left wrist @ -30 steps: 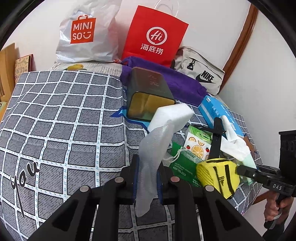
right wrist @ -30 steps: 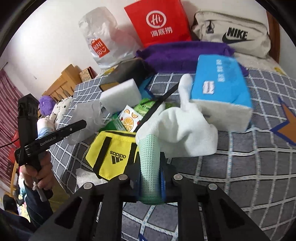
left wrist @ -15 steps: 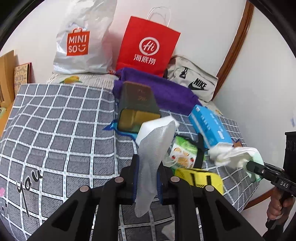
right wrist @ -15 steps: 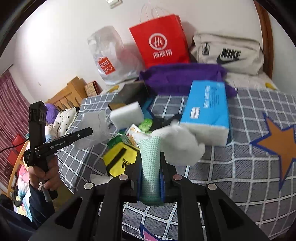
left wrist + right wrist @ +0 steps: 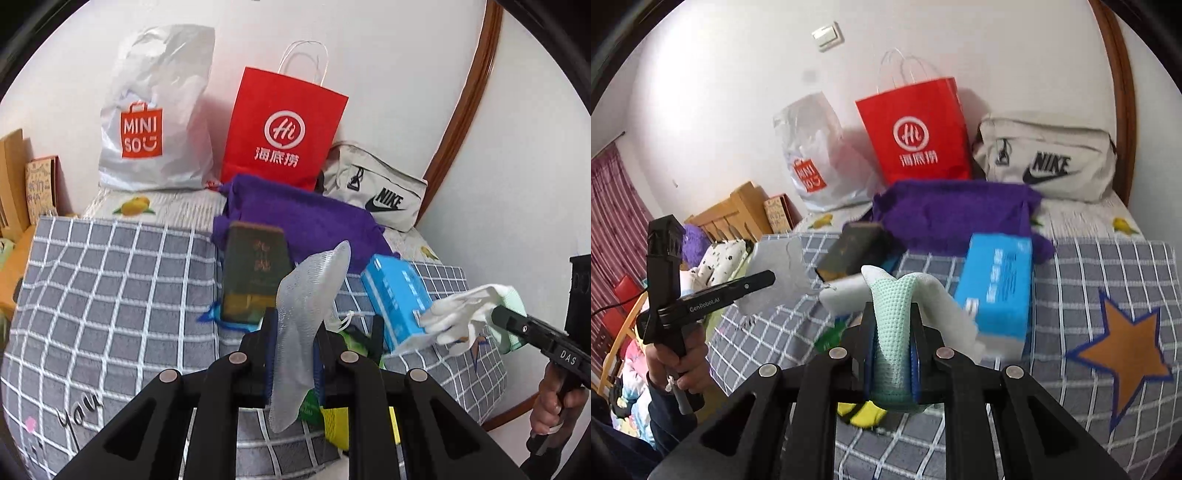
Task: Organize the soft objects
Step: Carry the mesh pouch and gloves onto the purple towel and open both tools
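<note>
My left gripper [image 5: 293, 350] is shut on a translucent grey mesh cloth [image 5: 310, 295] and holds it above the checked bed cover [image 5: 110, 295]. The cloth also shows in the right wrist view [image 5: 779, 273]. My right gripper [image 5: 894, 354] is shut on a white and mint-green cloth [image 5: 897, 306], lifted off the bed; it also shows in the left wrist view [image 5: 465, 314]. A white sponge block [image 5: 842, 295], a yellow pouch [image 5: 864, 413] and green packets [image 5: 310, 406] lie below, partly hidden by the grippers.
A blue tissue box [image 5: 997, 288], a dark box [image 5: 255, 273] and a purple towel [image 5: 953, 214] lie on the bed. A Miniso bag [image 5: 147, 125], a red paper bag [image 5: 284, 133] and a Nike bag [image 5: 1049, 158] stand against the wall. A wooden frame [image 5: 738, 214] is at left.
Both grippers have risen and pulled back from the pile, each lifting its cloth. The white and green cloth has come off the heap and now hangs in the air.
</note>
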### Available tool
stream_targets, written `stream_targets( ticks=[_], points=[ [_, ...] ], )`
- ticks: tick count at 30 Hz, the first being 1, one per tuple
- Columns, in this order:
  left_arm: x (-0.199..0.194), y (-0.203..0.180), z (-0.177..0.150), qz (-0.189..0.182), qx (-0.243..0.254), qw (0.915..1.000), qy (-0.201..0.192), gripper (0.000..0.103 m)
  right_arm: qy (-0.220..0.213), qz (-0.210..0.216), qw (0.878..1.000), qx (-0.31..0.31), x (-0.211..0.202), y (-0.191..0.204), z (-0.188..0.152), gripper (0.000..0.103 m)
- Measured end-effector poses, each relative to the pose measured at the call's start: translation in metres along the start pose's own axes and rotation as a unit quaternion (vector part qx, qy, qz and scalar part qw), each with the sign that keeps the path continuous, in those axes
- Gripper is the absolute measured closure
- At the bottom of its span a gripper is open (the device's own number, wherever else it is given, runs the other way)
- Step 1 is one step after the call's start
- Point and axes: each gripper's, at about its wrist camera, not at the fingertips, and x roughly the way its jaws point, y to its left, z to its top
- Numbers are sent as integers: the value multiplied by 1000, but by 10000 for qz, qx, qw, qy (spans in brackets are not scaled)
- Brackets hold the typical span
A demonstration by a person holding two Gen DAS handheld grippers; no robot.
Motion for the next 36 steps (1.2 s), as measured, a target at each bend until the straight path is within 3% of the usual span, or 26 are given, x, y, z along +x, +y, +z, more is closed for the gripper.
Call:
stream_targets(
  ticks=[24,36],
  points=[
    [76,8,104,492,28,9984,272,87,-106,-194,9992,-330,88,-28,130,88],
    [149,18,156,695,33,9958,586,87,26,-390,9992,-74,159,-70,171,88]
  ],
)
